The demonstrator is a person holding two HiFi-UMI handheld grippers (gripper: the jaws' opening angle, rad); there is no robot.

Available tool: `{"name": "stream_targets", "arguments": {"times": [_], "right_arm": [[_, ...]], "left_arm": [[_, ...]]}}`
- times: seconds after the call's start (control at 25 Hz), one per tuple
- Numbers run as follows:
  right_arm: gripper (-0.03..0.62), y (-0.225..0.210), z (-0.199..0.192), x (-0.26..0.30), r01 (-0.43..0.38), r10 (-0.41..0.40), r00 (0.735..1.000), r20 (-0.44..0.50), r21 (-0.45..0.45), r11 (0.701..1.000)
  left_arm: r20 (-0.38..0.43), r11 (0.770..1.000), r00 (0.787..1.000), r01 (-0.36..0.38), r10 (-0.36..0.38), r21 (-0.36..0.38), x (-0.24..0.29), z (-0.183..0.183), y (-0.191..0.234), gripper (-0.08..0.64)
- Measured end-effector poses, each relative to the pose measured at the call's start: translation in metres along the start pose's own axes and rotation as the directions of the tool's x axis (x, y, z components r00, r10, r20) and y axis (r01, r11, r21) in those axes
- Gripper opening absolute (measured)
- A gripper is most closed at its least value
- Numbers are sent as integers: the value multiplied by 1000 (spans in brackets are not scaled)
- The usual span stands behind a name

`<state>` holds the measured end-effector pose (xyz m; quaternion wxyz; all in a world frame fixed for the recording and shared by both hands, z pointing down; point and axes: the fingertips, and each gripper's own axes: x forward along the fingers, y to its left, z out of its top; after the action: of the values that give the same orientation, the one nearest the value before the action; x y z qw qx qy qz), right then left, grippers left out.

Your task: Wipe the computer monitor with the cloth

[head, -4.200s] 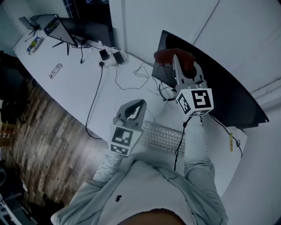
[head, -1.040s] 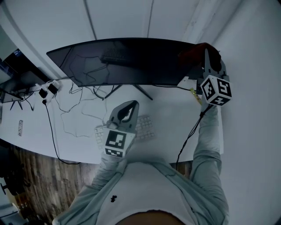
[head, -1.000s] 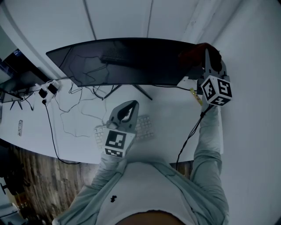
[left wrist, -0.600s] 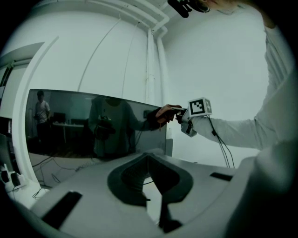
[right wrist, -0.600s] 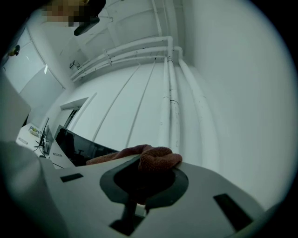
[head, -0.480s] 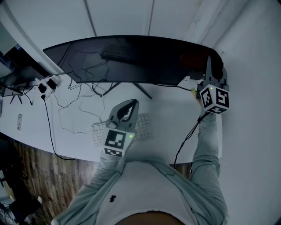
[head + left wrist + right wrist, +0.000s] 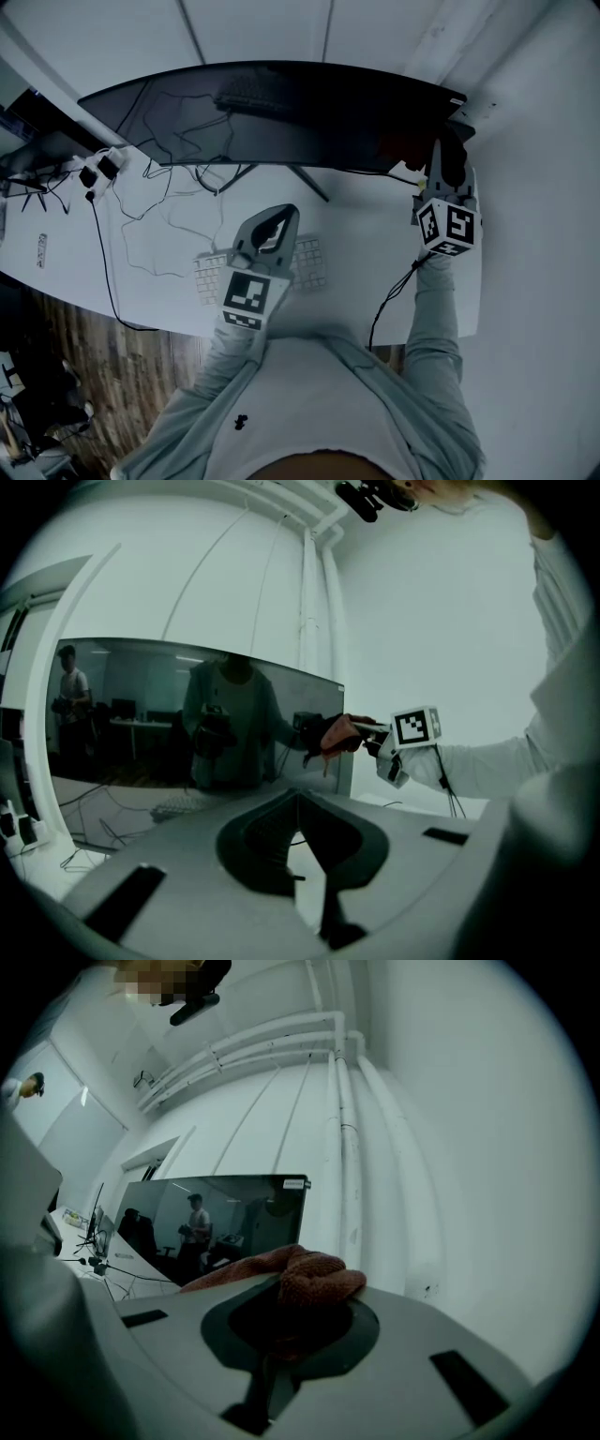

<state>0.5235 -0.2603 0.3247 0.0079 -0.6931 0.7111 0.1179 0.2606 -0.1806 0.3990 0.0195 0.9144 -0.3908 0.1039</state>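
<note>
The wide dark curved monitor stands at the back of the white desk. My right gripper is shut on a reddish cloth, which is pressed against the lower right end of the screen. The right gripper view shows the cloth bunched between the jaws, with the monitor just beyond it. The left gripper view shows the monitor, the cloth and the right gripper's marker cube. My left gripper hovers over the keyboard, shut and holding nothing.
A white keyboard lies under the left gripper. Loose cables and power adapters trail over the desk's left part. A white wall stands close on the right. Wooden floor shows past the desk's near edge.
The right gripper has carried the cloth across the screen to its right end, then down from the upper right corner to the lower edge. The left gripper has stayed over the keyboard.
</note>
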Motion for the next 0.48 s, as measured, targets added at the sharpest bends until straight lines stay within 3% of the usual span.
{"name": "stream_targets", "arguments": {"times": [0.24, 0.48], "right_arm": [[35, 9, -68, -4, -12, 14, 991, -132, 15, 1000], [35, 14, -148, -12, -16, 24, 954, -299, 28, 999]], "left_arm": [[-29, 1000, 1000, 10, -11, -28, 11, -18, 1, 21], [-58, 999, 998, 1, -3, -45, 16, -34, 4, 21]]}}
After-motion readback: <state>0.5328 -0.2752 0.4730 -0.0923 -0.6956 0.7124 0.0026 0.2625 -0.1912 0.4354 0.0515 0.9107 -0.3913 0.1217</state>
